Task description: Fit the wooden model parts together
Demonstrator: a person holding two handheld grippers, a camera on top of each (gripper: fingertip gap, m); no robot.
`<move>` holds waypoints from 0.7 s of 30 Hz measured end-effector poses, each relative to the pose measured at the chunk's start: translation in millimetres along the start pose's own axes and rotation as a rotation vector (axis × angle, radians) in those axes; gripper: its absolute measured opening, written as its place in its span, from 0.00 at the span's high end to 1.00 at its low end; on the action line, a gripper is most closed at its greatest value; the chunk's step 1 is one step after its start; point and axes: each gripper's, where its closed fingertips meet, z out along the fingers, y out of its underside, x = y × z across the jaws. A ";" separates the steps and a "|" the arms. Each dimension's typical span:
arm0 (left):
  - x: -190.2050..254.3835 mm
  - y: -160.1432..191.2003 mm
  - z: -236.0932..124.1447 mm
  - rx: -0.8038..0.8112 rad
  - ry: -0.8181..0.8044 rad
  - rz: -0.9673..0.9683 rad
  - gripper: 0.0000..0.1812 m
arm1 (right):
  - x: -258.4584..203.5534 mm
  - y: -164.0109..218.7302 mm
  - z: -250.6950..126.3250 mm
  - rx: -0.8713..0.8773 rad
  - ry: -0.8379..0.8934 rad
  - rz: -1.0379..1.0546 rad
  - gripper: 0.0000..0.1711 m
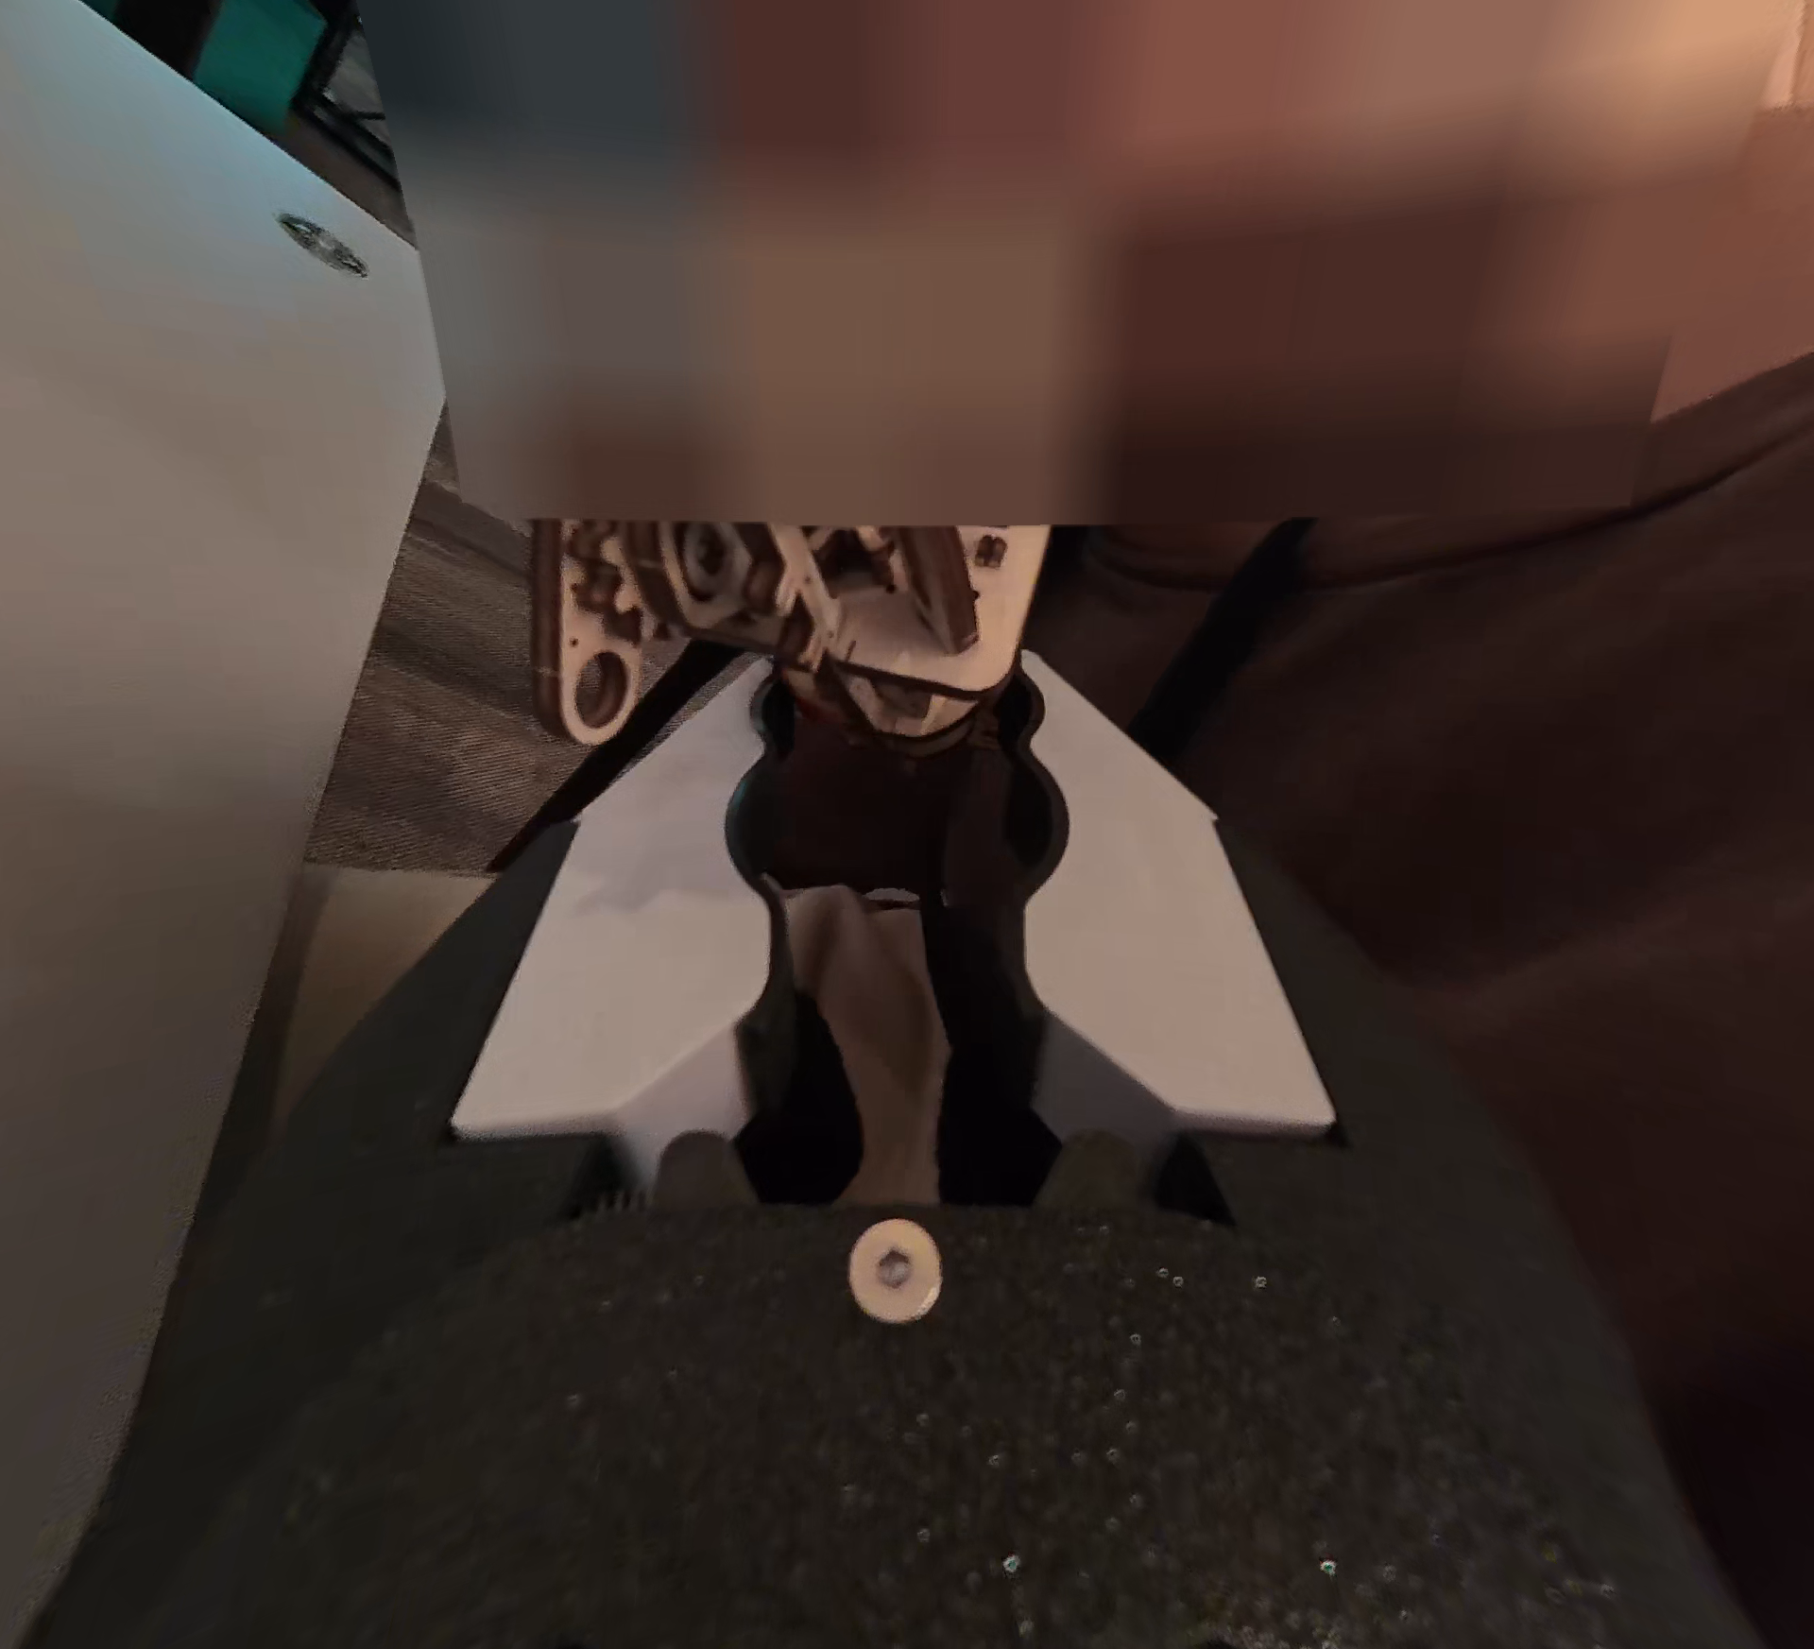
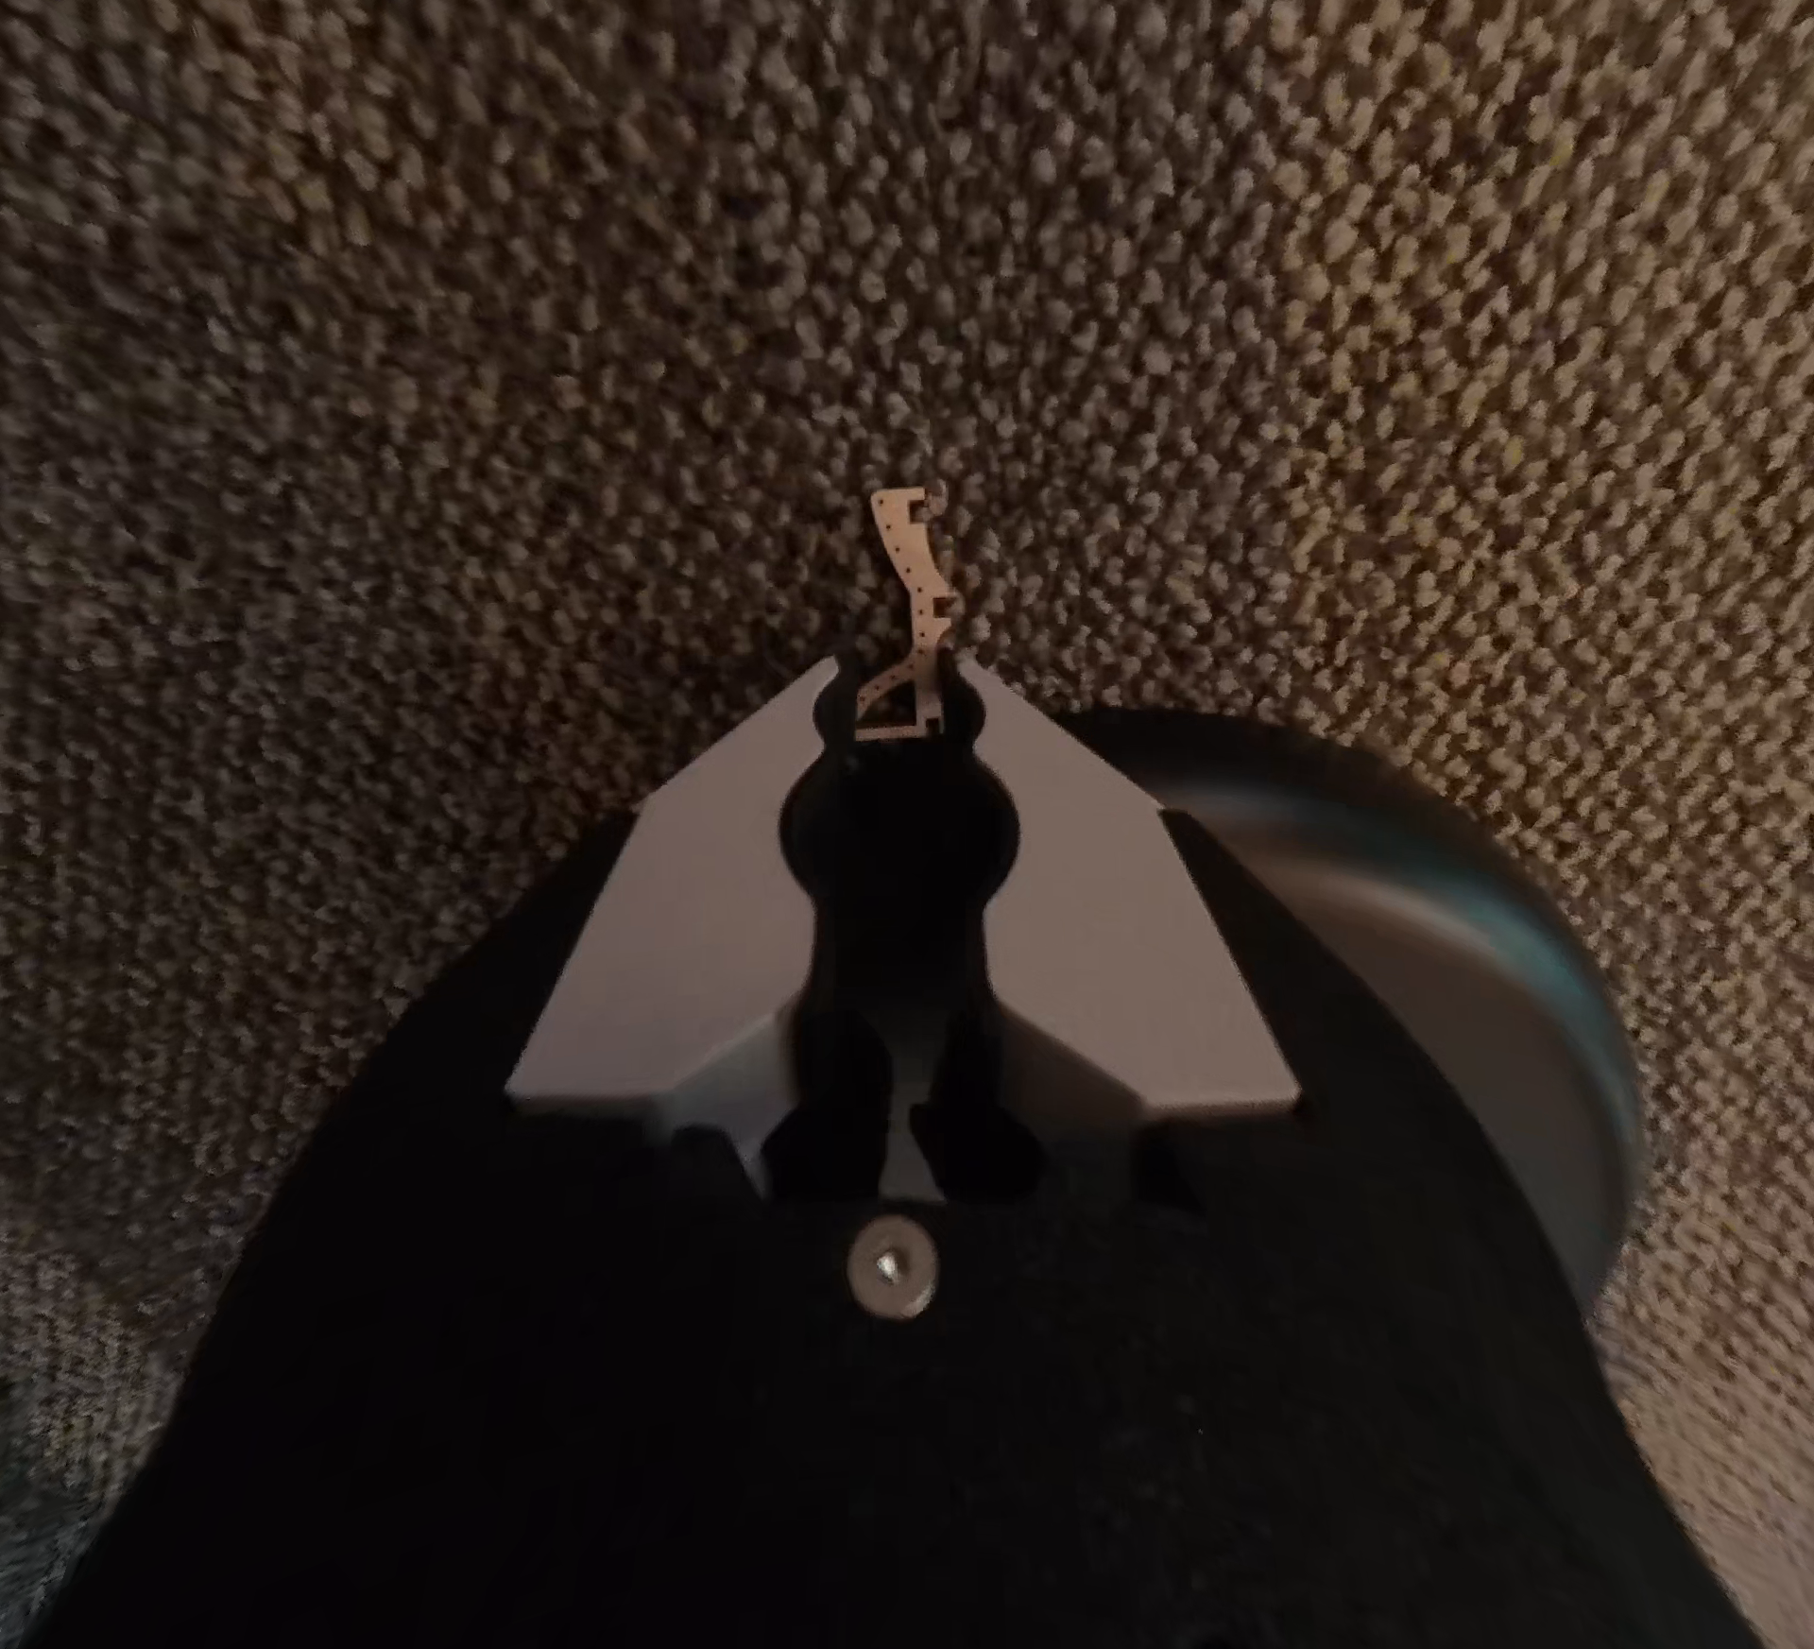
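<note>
While speckled brown carpet fills the right wrist view, a round grey base lies just right of the right gripper. Its jaws stand narrow, pinching the foot of a thin wooden strip with notches and dots, which rises past the tips. A white desk slants along the left wrist view's left edge. Over woven floor beside the desk edge, the left gripper clamps a pale wooden model at its tips.
</note>
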 end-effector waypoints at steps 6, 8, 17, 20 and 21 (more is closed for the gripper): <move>-11.2 0.8 15.5 0.012 0.056 -0.042 0.78 | 0.7 0.4 0.4 0.005 -0.066 0.061 0.93; -10.6 4.6 16.8 0.012 0.054 -0.049 0.78 | -5.3 -0.2 -4.2 -0.021 -0.135 0.124 0.95; 19.4 14.5 -9.9 0.025 -0.014 0.057 0.78 | -159.1 -56.1 -203.5 0.121 -0.993 0.357 0.97; 23.9 16.0 -22.2 -0.017 -0.010 0.132 0.78 | -221.8 -63.7 -329.6 0.120 -1.375 0.360 0.97; 25.7 13.3 -26.5 -0.024 0.007 0.154 0.78 | -234.5 -68.5 -371.5 0.138 -1.490 0.373 0.97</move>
